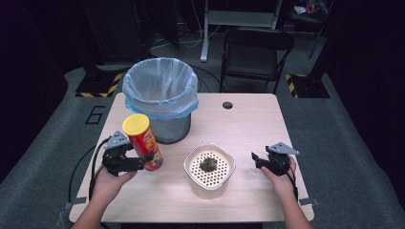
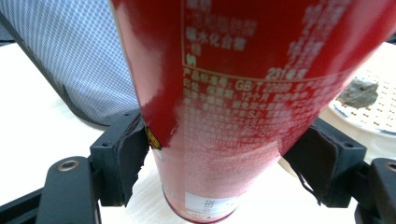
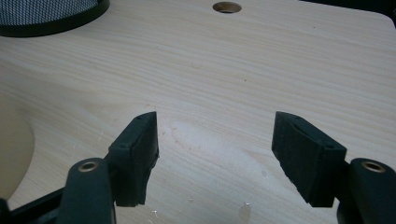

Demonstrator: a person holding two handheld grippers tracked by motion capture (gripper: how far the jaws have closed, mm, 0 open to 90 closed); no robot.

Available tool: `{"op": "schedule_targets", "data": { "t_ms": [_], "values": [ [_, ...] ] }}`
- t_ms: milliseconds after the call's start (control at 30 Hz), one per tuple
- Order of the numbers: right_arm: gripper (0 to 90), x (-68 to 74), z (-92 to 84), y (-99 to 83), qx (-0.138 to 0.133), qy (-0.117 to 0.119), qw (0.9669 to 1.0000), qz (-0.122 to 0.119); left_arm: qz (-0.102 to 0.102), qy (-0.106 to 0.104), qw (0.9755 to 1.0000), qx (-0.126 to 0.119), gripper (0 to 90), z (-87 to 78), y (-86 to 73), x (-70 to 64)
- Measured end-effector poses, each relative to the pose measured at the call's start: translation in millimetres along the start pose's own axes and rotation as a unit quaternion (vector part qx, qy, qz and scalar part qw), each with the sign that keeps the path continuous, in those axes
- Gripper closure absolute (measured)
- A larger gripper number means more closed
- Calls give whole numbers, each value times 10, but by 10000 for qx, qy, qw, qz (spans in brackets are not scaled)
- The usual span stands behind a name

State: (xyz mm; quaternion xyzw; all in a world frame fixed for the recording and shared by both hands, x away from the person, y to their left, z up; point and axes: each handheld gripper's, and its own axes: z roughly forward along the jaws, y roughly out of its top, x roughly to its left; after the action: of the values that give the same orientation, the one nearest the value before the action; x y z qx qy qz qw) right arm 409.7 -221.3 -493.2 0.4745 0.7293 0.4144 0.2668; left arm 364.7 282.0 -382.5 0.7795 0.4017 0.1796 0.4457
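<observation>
on the table [image 1: 248, 124], left gripper [image 1: 143, 161] clamps red can [image 1: 143, 142].

The person's left hand [image 1: 109, 183] and right hand [image 1: 282, 177] come in on bare forearms, with no sleeve in sight; each grips a black two-jaw tool topped by a grey three-cornered plate, the left black gripper [image 1: 136, 160] trailing a black cable that loops off the table edge, the right black gripper [image 1: 258, 160] trailing a thinner one along the wrist. Up close, the jaws are blocky black arms with brass-ringed screw holes; the left fingers' pads [image 2: 128, 156] and the right ones [image 3: 135, 158] are dark rubbery slabs, frayed at their lower edges.
</observation>
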Motion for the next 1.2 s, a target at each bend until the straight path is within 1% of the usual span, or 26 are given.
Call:
{"op": "schedule_targets", "data": {
  "t_ms": [100, 167, 233, 333, 367, 400, 500, 533, 633, 667, 700, 733, 767, 833, 1000, 1133, 1200],
  "values": [
    [314, -14, 0, -9, -1, 20, 10000, 5, 12, -58, 10000, 34, 236, -57, 110, -7],
    [314, -15, 3, -15, 9, 32, 10000, 47, 18, -48, 10000, 41, 236, -90, 179, -20],
    [313, -23, 8, -23, 30, 28, 10000, 19, 73, -57, 9999, 78, 236, -133, 260, -31],
    [314, -19, 13, -33, 46, 32, 10000, 9, 93, -119, 9999, 84, 236, -199, 363, -45],
    [314, -19, 13, -33, 46, 32, 10000, 9, 93, -119, 9999, 84, 236, -199, 363, -45],
    [313, -10, 19, -39, 59, 53, 10000, 17, 133, -122, 9998, 55, 236, -254, 441, -58],
    [312, 1, 29, -54, 106, 39, 9999, -13, 177, -134, 9998, 5, 236, -341, 569, -69],
    [313, -2, 27, -57, 129, 43, 9999, -57, 174, -152, 9997, -6, 236, -358, 598, -67],
    [313, -1, 27, -55, 118, 21, 9999, 2, 167, -207, 9996, -24, 236, -420, 711, -71],
    [312, 0, 26, -54, 105, 29, 9999, 20, 188, -190, 9996, -29, 236, -437, 750, -80],
    [313, -2, 20, -54, 109, 62, 9999, -9, 220, -185, 9996, -20, 236, -455, 794, -86],
    [312, -2, 20, -54, 107, 48, 9999, -18, 242, -182, 9995, -22, 236, -472, 839, -92],
    [312, -5, 20, -54, 107, 47, 9999, -37, 246, -199, 9995, -33, 236, -490, 883, -99],
    [312, -1, 23, -59, 117, 52, 9999, 5, 252, -239, 9994, -15, 236, -524, 970, -112],
    [312, -8, 34, -67, 163, 82, 9998, 19, 371, -161, 9992, -1, 236, -586, 1158, -167],
    [313, -16, 32, -71, 168, 74, 9998, 47, 419, -150, 9990, 76, 236, -609, 1294, -193],
    [312, -17, 34, -73, 177, 72, 9998, 42, 405, -175, 9990, 77, 236, -617, 1361, -199]
  ]
}}
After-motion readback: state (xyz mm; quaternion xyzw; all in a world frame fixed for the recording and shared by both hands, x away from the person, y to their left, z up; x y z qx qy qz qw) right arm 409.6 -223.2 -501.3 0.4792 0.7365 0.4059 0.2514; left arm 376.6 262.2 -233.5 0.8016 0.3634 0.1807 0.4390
